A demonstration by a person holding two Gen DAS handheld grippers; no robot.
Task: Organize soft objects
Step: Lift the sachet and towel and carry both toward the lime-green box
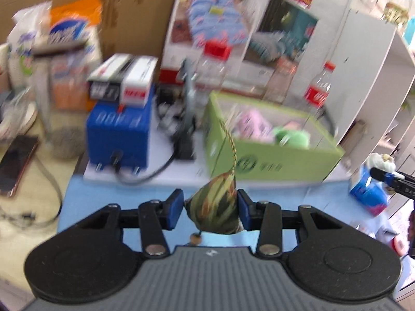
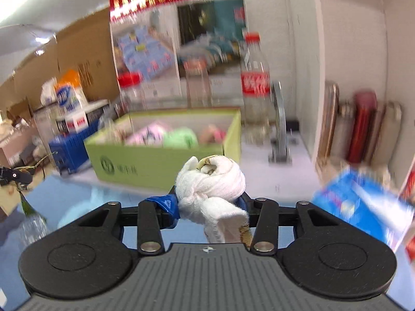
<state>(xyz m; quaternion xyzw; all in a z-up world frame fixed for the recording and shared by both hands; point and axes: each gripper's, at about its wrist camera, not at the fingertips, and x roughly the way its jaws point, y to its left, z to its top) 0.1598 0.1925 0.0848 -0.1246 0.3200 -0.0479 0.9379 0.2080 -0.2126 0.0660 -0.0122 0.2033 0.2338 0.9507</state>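
My left gripper is shut on a camouflage-patterned soft pouch with a braided cord and a wooden bead, held above the blue mat. My right gripper is shut on a knotted white cloth bundle, also lifted off the mat. Ahead of both stands an open light-green box holding pink and green soft items. In the left wrist view the right gripper's tip with the white bundle shows at the right edge.
Behind the green box stand clear bottles with red labels. A blue device with cables sits left of the box. A blue packet lies at the right, a phone at the far left. White shelving rises on the right.
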